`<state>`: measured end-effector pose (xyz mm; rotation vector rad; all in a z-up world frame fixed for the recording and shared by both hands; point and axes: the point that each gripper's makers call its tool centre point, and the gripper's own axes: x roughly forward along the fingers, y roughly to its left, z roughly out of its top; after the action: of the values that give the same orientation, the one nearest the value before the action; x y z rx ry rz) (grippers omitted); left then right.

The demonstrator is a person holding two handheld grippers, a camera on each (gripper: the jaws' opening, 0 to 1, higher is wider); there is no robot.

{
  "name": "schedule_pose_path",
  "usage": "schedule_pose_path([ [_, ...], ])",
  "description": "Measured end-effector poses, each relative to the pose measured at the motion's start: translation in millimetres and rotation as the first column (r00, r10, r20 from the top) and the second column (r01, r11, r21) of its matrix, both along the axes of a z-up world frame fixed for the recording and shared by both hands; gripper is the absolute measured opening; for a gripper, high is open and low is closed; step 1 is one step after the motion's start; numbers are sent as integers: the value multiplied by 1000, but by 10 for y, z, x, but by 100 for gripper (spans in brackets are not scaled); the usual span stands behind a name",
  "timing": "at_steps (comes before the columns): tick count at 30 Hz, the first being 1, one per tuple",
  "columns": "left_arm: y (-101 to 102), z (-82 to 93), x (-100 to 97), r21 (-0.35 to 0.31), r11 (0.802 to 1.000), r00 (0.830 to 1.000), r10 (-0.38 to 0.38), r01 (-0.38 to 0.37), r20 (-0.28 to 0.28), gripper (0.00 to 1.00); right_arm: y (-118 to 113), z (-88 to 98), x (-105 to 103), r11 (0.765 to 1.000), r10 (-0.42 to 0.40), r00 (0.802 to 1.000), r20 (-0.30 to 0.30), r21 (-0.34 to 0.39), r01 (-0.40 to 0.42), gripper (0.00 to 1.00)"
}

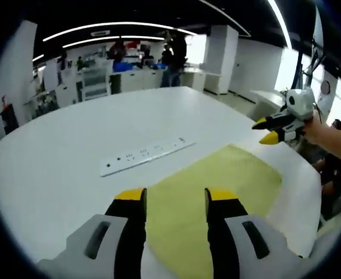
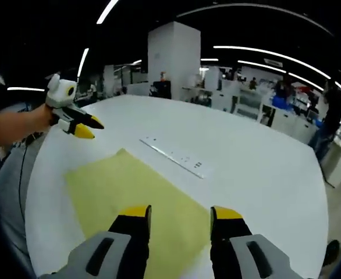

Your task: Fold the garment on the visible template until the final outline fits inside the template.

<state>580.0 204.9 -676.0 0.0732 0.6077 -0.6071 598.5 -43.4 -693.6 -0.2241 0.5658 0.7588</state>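
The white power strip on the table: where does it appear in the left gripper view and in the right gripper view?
Left gripper view: the white power strip lies left of centre, beyond the left gripper, left of the yellow sheet.
Right gripper view: it lies at centre, beyond the right gripper, right of the yellow sheet.
Shared landmark: the yellow sheet on the white table.

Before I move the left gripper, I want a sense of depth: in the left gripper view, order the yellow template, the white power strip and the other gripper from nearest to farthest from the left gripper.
1. yellow template: directly under and ahead of the left gripper.
2. white power strip: ahead, slightly left on the table.
3. right gripper: far right, past the template's far corner.
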Motion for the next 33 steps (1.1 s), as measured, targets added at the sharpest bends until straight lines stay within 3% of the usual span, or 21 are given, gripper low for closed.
schedule_pose_path([
  [11,-113,1,-236,-18,999,1000,-28,28,5,35,-190,-26,-268,999,-43,999,-2,31,43,37],
  [23,-160,2,-500,-85,996,999,-41,42,14,32,-167,7,-554,995,-53,999,7,88,52,37],
  [33,-144,-155,-704,-100,994,999,-40,41,4,30,-223,-48,-735,985,-87,996,6,153,85,32],
])
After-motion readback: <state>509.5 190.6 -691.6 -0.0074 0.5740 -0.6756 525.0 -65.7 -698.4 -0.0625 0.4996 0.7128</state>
